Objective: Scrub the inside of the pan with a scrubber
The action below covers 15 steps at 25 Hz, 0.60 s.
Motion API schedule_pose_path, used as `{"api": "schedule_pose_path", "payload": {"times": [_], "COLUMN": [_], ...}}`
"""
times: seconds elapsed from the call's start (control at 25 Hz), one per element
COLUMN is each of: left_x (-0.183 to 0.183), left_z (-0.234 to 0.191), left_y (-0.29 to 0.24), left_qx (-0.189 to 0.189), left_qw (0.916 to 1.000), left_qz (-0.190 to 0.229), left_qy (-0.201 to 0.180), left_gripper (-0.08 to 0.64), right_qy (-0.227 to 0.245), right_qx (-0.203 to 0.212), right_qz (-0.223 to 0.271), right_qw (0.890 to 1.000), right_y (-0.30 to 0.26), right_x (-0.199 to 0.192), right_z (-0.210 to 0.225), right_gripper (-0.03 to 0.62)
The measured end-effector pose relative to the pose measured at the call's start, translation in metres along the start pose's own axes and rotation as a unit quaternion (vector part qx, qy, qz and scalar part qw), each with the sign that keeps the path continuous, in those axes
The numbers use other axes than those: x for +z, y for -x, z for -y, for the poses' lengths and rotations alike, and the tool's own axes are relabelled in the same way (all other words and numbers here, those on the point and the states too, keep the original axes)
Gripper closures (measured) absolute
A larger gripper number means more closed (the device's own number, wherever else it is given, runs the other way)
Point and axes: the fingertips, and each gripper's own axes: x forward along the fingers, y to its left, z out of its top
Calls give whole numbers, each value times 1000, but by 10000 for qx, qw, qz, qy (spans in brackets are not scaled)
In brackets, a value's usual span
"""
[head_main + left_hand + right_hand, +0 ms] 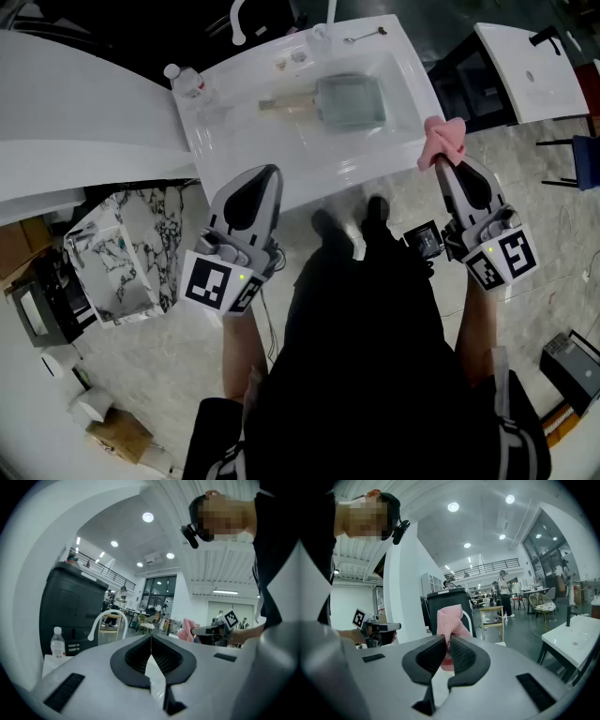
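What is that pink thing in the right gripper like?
The scrubber is a pink, knitted-looking mesh cloth, soft and bunched into a fold. The right gripper pinches its lower part between its jaws, and the rest sticks up above them. Nothing else touches it. It is held in the air by a corner of the sink, away from the pan inside.

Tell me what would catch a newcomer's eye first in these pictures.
The pink scrubber stands out most, pinched in the right gripper and held up by the right edge of the white sink. Next is the pan, lying in the sink's basin with its wooden handle pointing left. The left gripper is shut and empty, near the sink's front edge.
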Motion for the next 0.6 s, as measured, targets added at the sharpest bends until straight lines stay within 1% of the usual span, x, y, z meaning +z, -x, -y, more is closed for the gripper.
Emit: {"api": "schedule_pose_path", "payload": {"times": [0.08,0.16,0.32,0.48,0.6], "left_x": [-3,-6,-9,-11,-13], "left_z": [8,14,26,30,31], "left_y": [-11,-17,-11,-7,-7], "left_qx": [-109,-195,-344,-284,-323], "left_qw": [9999,9996,9993,9996,9994], "left_qz": [-21,-53,-30,6,71], "left_qy": [-132,-180,-106,-32,25], "left_gripper": [528,528,528,528,528], "right_qy": [37,31,-29,-99,-174], "right_qx": [-12,-39,-66,-9,38], "right_qz": [-32,-26,-9,-36,20], "right_qw": [10000,10000,10000,9999,9998], "right_y": [1,2,9,12,11], "right_x": [0,0,-5,-9,-8], "right_z": [5,7,-4,-12,-16], "right_gripper": [552,552,552,552,552]}}
